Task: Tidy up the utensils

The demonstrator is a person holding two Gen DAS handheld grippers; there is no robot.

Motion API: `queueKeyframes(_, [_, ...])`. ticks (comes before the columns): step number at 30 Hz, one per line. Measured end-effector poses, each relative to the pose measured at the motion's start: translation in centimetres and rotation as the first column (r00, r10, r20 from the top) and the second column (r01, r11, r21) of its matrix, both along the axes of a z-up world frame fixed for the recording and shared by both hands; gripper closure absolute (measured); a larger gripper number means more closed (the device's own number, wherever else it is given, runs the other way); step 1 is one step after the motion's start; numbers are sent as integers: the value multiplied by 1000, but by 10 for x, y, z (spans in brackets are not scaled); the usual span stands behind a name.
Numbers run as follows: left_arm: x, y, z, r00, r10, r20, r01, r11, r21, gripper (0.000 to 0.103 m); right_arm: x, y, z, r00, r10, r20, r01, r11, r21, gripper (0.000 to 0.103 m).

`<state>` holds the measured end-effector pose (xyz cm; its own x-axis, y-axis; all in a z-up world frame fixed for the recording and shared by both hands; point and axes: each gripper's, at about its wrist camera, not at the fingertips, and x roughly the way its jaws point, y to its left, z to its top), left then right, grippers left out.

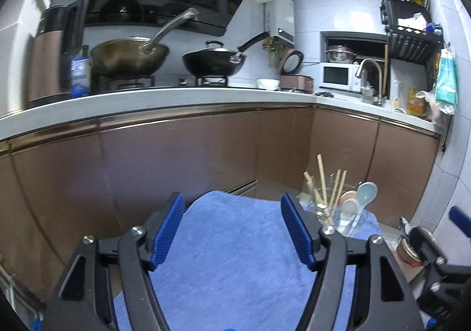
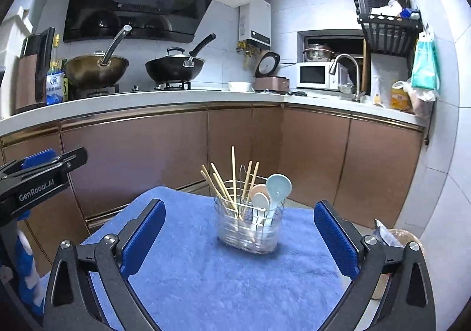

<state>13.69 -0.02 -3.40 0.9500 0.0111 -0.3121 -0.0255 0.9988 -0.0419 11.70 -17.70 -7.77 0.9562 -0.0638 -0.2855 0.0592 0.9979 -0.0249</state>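
Left wrist view
My left tool (image 1: 232, 231): jaws wide apart, nothing between them, only the blue towel (image 1: 229, 266) below.
Holder (image 1: 350, 220): a clear utensil holder stands on the towel, past my right-hand pad, near the towel's far right corner.
Contents: chopsticks (image 1: 322, 184) lean up out of it on the left, spoons (image 1: 360, 197) sit in it on the right.
My other tool: only a dark part of it shows at the right edge; its jaws cannot be told from here.

Right wrist view
My right tool (image 2: 240, 238): jaws wide, empty, with the holder (image 2: 248, 228) seen straight ahead between the pads but beyond them, not touched.
Chopsticks (image 2: 232, 181): fanned in the holder's left part, apart from the spoons (image 2: 269, 192) in its right part.
Surface: I see no loose utensil left on the towel (image 2: 206, 281).
Left tool (image 2: 41, 176): its side shows at the left, well clear of the holder.

Step in hand, as I judge it
Stage: sorting looks finished; I am at release or pull-away.
Doing it well: keep both tools wide and level, draw straight back, and stay clear of the tall chopsticks so the light holder does not tip.
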Motion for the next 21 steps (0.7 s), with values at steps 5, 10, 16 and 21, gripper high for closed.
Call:
queueKeyframes(5, [-18, 20, -5, 998, 60, 1, -60, 998, 8, 36, -21, 7, 3, 999, -32, 12, 33, 999, -25, 0])
queueKeyframes(10, [-29, 33, -5, 996, 92, -7, -92, 996, 0, 36, -34, 10, 7, 1000, -18, 10, 19, 1000, -19, 0])
queueKeyframes(16, [-34, 37, -7, 996, 90, -17, -90, 996, -2, 36, -40, 11, 13, 1000, -14, 17, 14, 1000, -15, 0])
queueKeyframes(21, [-35, 36, -8, 996, 83, -24, -84, 997, -1, 36, -42, 10, 15, 1000, -28, 11, 28, 999, -17, 0])
